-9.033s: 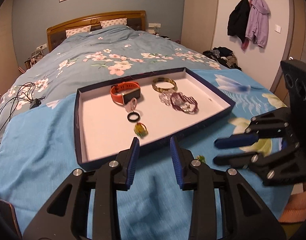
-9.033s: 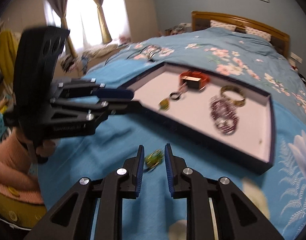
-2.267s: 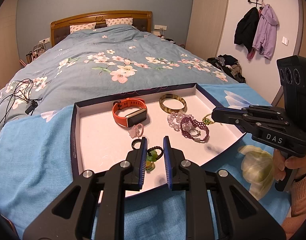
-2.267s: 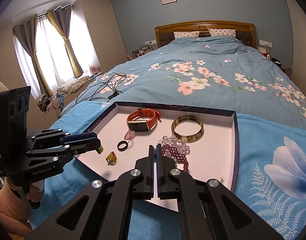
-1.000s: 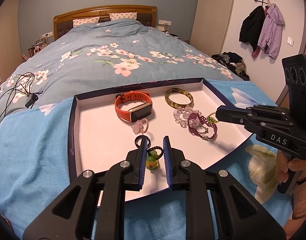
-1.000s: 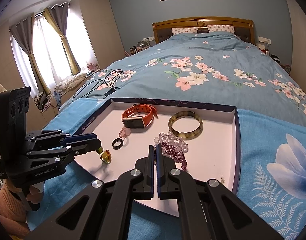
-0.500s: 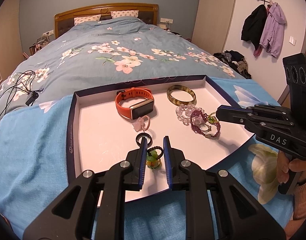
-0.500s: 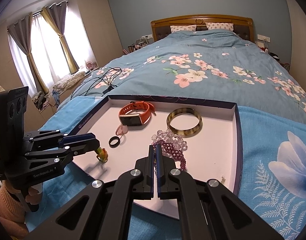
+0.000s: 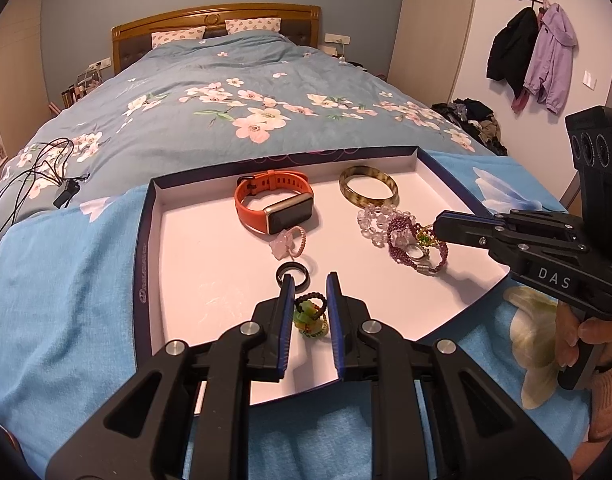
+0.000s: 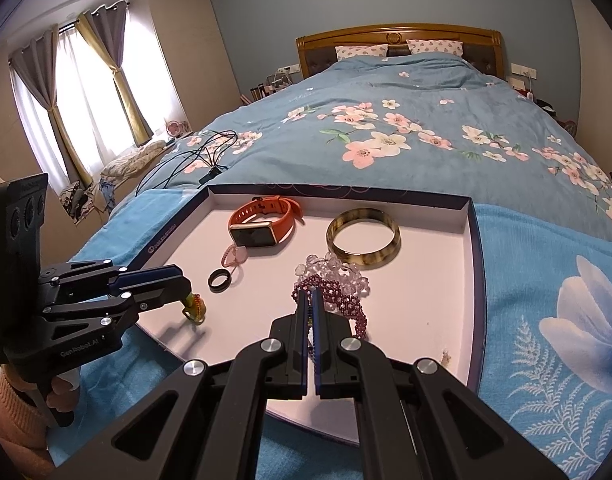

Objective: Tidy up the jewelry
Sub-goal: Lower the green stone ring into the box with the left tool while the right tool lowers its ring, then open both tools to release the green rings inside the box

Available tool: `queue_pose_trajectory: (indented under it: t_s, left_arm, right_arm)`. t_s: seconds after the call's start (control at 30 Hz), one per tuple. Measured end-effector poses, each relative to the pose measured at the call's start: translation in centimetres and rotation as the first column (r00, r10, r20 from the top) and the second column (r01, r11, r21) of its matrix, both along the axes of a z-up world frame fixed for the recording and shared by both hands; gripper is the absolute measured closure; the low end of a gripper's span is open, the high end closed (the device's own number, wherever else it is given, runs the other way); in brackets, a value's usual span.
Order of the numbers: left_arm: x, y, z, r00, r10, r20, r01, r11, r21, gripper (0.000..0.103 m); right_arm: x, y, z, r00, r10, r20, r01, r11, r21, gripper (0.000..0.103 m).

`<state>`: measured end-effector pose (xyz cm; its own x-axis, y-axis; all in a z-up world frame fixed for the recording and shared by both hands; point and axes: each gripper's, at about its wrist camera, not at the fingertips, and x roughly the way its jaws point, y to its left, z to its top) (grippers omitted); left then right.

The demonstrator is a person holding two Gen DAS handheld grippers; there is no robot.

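The left gripper (image 9: 309,286) has its jaws a narrow way apart, pinched on a small green-and-yellow beaded ring (image 9: 308,314) that hangs just above the near left part of the tray (image 9: 146,240). It tilts down toward the tray floor, and a hand (image 10: 62,394) in a peach sleeve grips its handle. The right gripper (image 10: 309,300) has its jaws pressed together; a green-and-gold beaded piece (image 9: 426,238) sits at their tip, though I cannot tell whether it is actually held. That tip is over the purple bead bracelet (image 9: 416,248) at the tray's right side. Past the ring lie a black ring (image 9: 292,274), a pink ring (image 9: 288,242), clear beads (image 9: 372,222), then the orange watch (image 9: 272,208) and a horn bangle (image 9: 368,190) near the tray's far wall. The tray sits on a blue cloth (image 9: 66,280) on the bed (image 9: 246,92).
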<state>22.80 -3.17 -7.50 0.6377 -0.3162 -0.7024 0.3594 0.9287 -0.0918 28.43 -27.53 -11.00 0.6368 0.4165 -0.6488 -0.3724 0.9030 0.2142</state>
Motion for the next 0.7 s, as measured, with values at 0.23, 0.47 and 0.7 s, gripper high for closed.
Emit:
queue_pose_trajectory:
  t_s: [0.23, 0.47, 0.7]
  left_arm:
    - [0.07, 0.02, 0.0, 1.0, 0.002, 0.001, -0.002, 1.0, 0.003, 0.086]
    - [0.1, 0.07, -0.01, 1.0, 0.009, 0.005, -0.009, 1.0, 0.01, 0.086]
    - [0.07, 0.11, -0.02, 1.0, 0.021, 0.003, -0.021, 1.0, 0.02, 0.086]
  right_arm:
    - [0.29, 0.16, -0.38, 1.0, -0.002, -0.013, 0.002, 1.0, -0.008, 0.102]
    - [0.5, 0.26, -0.79, 1.0, -0.007, -0.025, 0.007, 1.0, -0.019, 0.102]
    - [0.54, 0.12, -0.93, 0.999, -0.015, -0.03, 0.014, 1.0, -0.022, 0.099]
